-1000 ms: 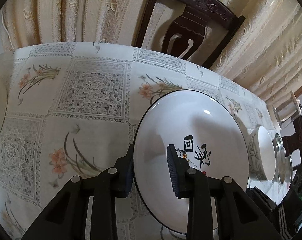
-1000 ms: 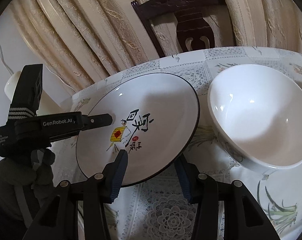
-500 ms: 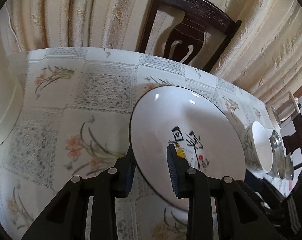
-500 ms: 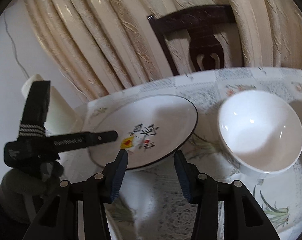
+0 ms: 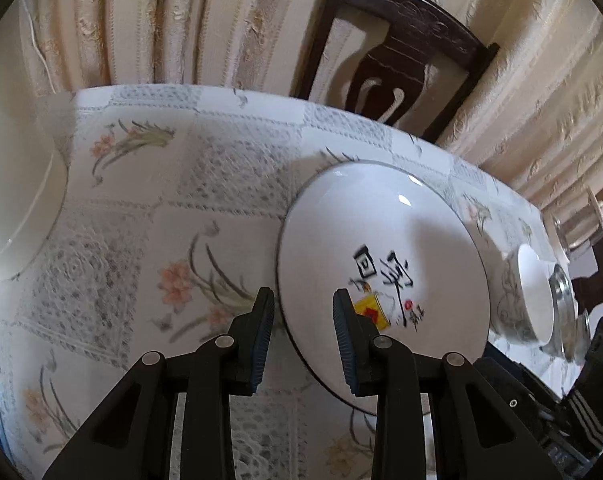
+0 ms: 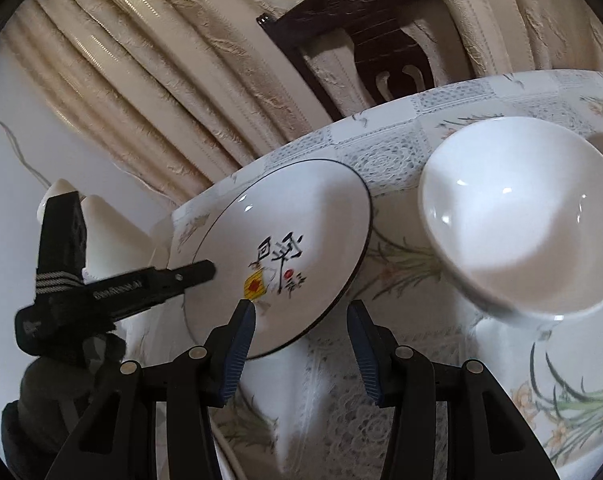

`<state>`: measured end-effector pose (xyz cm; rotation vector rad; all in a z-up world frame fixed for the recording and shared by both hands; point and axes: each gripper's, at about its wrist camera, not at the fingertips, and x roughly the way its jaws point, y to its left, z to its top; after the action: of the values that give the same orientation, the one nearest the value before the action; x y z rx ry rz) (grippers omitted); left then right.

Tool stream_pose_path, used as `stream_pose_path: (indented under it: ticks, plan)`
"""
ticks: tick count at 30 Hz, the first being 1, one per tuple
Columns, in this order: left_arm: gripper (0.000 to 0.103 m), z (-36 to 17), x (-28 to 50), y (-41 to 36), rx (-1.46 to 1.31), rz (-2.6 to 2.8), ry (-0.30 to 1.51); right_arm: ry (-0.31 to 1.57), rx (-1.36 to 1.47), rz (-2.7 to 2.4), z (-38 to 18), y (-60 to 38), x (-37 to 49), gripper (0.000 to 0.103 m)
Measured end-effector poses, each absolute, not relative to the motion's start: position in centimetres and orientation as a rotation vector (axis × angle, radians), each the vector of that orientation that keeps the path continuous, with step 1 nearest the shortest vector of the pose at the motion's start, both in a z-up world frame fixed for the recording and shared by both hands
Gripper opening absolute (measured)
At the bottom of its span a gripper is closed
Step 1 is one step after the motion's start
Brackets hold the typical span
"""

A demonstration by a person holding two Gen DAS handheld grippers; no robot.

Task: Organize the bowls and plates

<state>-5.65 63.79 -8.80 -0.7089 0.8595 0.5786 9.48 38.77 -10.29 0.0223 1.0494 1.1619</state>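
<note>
Plate [image 5: 381, 264] with black calligraphy, clamped at its rim by the left claw [image 5: 303, 336], hovers tilted over the floral surface [image 5: 141, 200] — right claw [image 6: 301, 344] gapes unladen — likely mid-carry, needing level placement beside the white bowl [image 6: 517, 216].

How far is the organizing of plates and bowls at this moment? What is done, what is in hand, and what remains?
Nothing looks stacked yet. In hand: the left gripper is shut on the rim of the painted plate, which sits tilted, seemingly lifted off the tablecloth. The right gripper is open, holding nothing. Left: the large white bowl stands alone, and a small patterned bowl waits near metal dishes.
</note>
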Motion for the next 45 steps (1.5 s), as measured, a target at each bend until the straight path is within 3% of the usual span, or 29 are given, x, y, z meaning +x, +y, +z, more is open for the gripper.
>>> stream_pose_path:
  ticks: [9,13,28,45]
  plan:
    - [0.031,-10.1,-2.3,65.9,-0.690,0.549,0.902,1.070,0.033,1.134,-11.6,39.5,10.6,0.050]
    - [0.031,-10.3,-0.9,66.1,-0.633,0.539,0.927,1.061,-0.007,1.140,-11.6,40.0,10.4,0.031]
    - [0.026,-8.0,-2.8,64.3,-0.572,0.544,0.902,1.029,-0.012,1.161,-10.5,39.3,9.8,0.031]
    - [0.026,-3.1,-12.3,56.6,-0.598,0.547,0.791,1.008,-0.003,1.257,-6.6,34.9,5.7,0.031]
